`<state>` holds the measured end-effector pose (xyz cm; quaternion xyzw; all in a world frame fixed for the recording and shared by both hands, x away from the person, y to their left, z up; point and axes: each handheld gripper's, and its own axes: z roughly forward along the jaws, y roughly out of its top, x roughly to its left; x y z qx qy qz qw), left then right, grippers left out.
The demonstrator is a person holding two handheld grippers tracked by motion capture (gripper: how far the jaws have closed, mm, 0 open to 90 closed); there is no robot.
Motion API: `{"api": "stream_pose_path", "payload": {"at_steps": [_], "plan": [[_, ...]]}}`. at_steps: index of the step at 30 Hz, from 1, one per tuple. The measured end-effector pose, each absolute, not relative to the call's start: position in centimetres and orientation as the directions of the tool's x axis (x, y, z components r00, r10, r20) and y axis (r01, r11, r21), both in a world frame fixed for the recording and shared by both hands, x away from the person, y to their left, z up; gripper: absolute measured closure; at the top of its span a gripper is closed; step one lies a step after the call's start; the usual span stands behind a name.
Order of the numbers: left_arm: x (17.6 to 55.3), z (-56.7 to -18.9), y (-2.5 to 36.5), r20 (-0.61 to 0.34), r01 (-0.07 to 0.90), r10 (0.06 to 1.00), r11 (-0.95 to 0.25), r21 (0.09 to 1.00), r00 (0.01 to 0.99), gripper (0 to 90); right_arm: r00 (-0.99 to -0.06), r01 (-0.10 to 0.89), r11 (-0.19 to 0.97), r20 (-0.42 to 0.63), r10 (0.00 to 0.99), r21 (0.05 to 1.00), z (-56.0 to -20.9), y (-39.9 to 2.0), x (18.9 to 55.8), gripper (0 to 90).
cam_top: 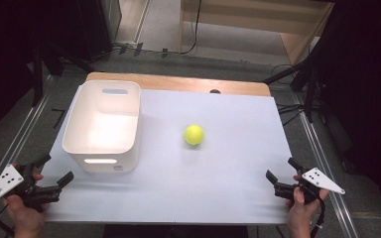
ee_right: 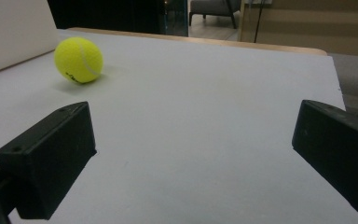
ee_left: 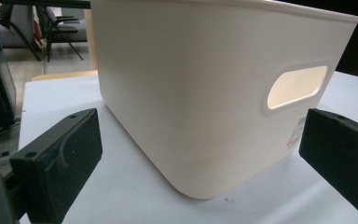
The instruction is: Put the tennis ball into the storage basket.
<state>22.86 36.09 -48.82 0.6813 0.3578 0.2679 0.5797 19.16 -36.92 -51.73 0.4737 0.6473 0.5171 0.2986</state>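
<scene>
The left gripper (cam_top: 54,171) is held at the near left corner of the white table top (cam_top: 218,183), just in front of and to the left of the white plastic bin (cam_top: 104,124). Its jaws are seen spread wide apart, with nothing between them, and they are aimed at the near corner of the bin. In the left gripper view the bin (ee_left: 205,93) is met close up: its rounded corner is set between the two black jaws but farther off, untouched by them, and an oval handle slot is cut into the wall that faces right.

To the right of the bin, well apart from it, the yellow tennis ball (cam_top: 194,134) is found lying on the bare table top, about midway across it. In the right gripper view the ball (ee_right: 79,60) is seen ahead and to the left, beyond the left jaw, with a slice of the bin's wall behind it.

Farther right of the bin, at the near right corner of the table top, the right gripper (cam_top: 280,171) is held in a hand. Its jaws are likewise spread wide, empty, and pointed across the table toward the ball, from which they are kept well apart.
</scene>
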Motion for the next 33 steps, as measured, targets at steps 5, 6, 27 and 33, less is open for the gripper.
{"api": "stream_pose_path", "payload": {"at_steps": [5, 6, 27, 33], "plan": [[22.9, -48.9, 36.0, -0.04, 0.174, 0.796, -0.083, 0.981, 0.603, 0.0, -0.382, 0.31, 0.038, 0.088, 0.92, 0.95, -51.6, -36.7, 19.1, 0.0], [22.8, -48.9, 35.9, -0.044, 0.174, 0.796, -0.078, 0.982, 0.603, 0.0, -0.388, 0.315, 0.048, 0.082, 0.918, 0.948, -51.6, -36.6, 19.2, 0.0], [22.6, -48.9, 35.9, -0.038, 0.17, 0.789, -0.084, 0.982, 0.613, 0.0, -0.546, 0.392, 0.271, -0.014, 0.837, 0.879, -48.0, -31.3, 22.9, 0.0], [22.6, -49.0, 35.7, -0.035, 0.171, 0.79, -0.088, 0.981, 0.612, 0.0, -0.577, 0.403, 0.316, -0.03, 0.816, 0.859, -46.9, -29.9, 24.4, 0.0]]}}
